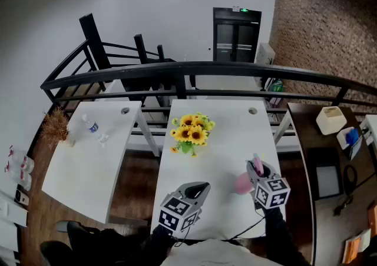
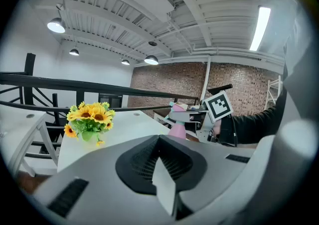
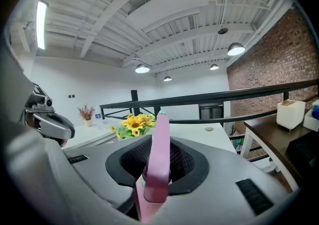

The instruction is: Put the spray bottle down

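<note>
Two white tables, black railing, brick wall.

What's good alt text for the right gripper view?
A pink spray bottle is clamped in the right claw and fills the foreground. Beyond it are a white table with a bunch of sunflowers, a black railing and a brick wall at right.

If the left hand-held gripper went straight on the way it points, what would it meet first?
Probably the bare white table top, between the sunflowers and the pink spray bottle; depth is unclear.
</note>
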The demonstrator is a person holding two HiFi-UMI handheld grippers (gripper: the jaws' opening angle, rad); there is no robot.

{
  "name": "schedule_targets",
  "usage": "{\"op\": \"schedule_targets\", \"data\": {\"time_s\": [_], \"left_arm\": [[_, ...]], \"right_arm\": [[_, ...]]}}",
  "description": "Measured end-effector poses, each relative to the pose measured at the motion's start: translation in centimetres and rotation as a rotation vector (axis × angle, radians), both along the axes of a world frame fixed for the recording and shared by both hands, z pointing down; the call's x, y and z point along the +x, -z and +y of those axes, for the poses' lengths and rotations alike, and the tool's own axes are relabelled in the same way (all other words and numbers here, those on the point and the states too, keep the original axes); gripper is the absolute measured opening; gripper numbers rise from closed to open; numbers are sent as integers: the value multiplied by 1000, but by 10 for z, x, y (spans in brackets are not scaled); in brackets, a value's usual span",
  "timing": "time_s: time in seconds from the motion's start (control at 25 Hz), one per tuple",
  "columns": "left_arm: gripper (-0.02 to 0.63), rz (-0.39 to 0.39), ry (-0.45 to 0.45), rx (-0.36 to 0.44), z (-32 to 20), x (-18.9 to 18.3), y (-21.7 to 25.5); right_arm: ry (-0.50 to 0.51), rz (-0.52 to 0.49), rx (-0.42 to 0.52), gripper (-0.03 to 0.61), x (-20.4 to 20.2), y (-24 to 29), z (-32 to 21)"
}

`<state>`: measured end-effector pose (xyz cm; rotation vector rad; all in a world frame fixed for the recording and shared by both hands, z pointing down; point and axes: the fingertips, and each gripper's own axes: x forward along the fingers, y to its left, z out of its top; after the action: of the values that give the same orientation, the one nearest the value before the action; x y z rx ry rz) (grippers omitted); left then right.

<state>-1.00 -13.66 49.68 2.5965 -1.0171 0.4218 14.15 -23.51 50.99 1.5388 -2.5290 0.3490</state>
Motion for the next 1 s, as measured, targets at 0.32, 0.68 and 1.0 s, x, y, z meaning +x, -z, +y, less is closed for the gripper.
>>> {"op": "schedule_targets", "data": {"time_s": [0.32,0.68,1.0], "left_arm": [[-5,2,1,-15,-3,-3,-11],[-5,-3,27,-17,-2,-13,-11],[-5,-7,37,-23,-2,-17,-14]], "right_arm": [[-58,119,41,60,-1,-14,-59],[-117,259,73,60,2,-30,-93],[-151,237,74,64,10,-34,-102]]}}
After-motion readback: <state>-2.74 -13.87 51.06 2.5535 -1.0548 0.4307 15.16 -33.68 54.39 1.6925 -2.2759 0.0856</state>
